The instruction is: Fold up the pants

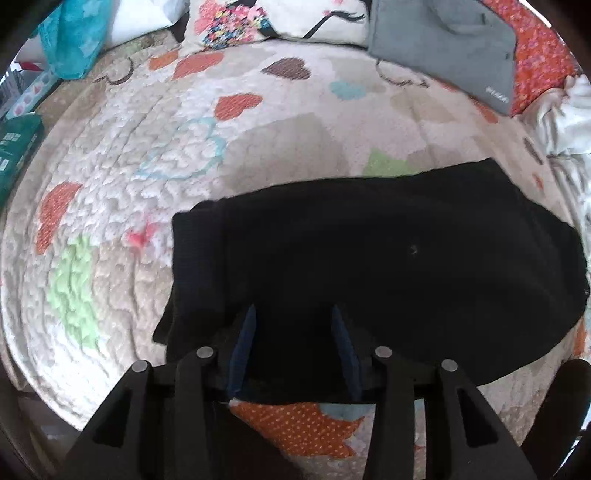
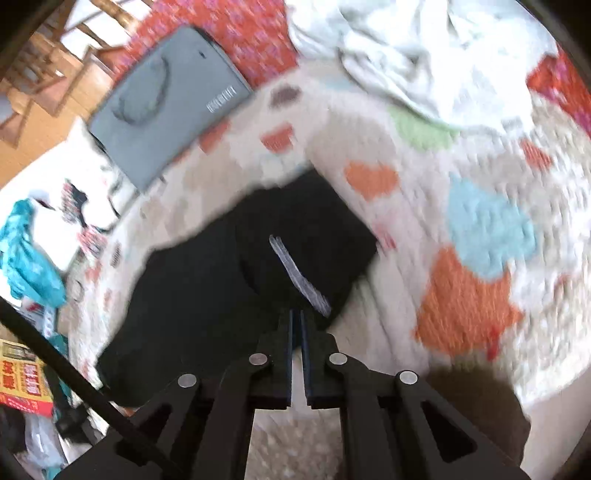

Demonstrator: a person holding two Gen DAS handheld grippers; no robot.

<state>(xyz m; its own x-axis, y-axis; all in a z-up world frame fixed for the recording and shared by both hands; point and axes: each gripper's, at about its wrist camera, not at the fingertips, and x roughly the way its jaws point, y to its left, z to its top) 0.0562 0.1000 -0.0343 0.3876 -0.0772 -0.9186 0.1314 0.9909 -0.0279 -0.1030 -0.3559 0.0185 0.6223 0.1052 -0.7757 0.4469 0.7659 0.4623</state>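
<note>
The black pants (image 1: 369, 258) lie folded on a heart-patterned quilt (image 1: 147, 166). My left gripper (image 1: 293, 314) is open, its blue-padded fingers spread just above the near edge of the pants. In the right wrist view the pants (image 2: 229, 273) show a white label strip (image 2: 295, 273). My right gripper (image 2: 296, 314) is shut on the near edge of the pants next to that strip. The view is blurred by motion.
A grey bag (image 1: 450, 48) and a printed pillow (image 1: 273, 18) lie at the far edge of the bed. A crumpled white cloth (image 2: 424, 51) lies at the right, a teal cloth (image 1: 74, 33) at the far left. Boxes (image 2: 22, 376) stand beside the bed.
</note>
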